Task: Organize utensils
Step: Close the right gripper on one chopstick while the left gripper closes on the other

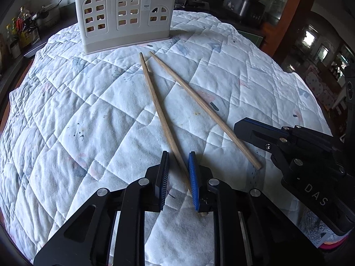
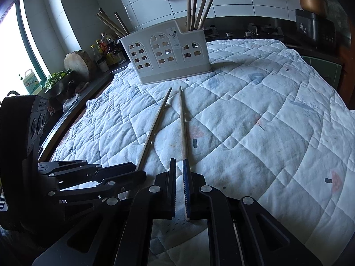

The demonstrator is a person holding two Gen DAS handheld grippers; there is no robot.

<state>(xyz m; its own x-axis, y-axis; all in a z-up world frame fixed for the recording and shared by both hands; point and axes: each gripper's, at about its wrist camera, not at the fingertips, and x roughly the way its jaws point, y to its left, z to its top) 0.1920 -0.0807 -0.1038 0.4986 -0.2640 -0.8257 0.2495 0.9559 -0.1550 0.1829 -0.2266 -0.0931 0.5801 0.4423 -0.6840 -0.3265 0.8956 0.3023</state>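
Note:
Two wooden chopsticks lie on a white quilted cloth point(image 1: 88, 110) in front of a cream utensil holder point(image 1: 124, 22) point(image 2: 168, 55), which has several chopsticks point(image 2: 199, 4) standing in it. The left chopstick point(image 1: 155, 102) point(image 2: 155, 124) runs between the jaws of my left gripper point(image 1: 177, 154) point(image 2: 133, 169). It rests against the blue pad, with a gap to the other pad. The right chopstick point(image 1: 199, 102) point(image 2: 183, 122) is pinched near its thick end by my right gripper point(image 2: 179, 160) point(image 1: 238, 128), which is shut on it low over the cloth.
Bottles point(image 2: 104, 53) and a round cutting board point(image 2: 77, 63) line the counter at the left. A stove point(image 2: 264, 30) and a dark cooker point(image 2: 315, 26) stand behind the cloth. The cloth point(image 2: 266, 122) stretches wide to the right of the chopsticks.

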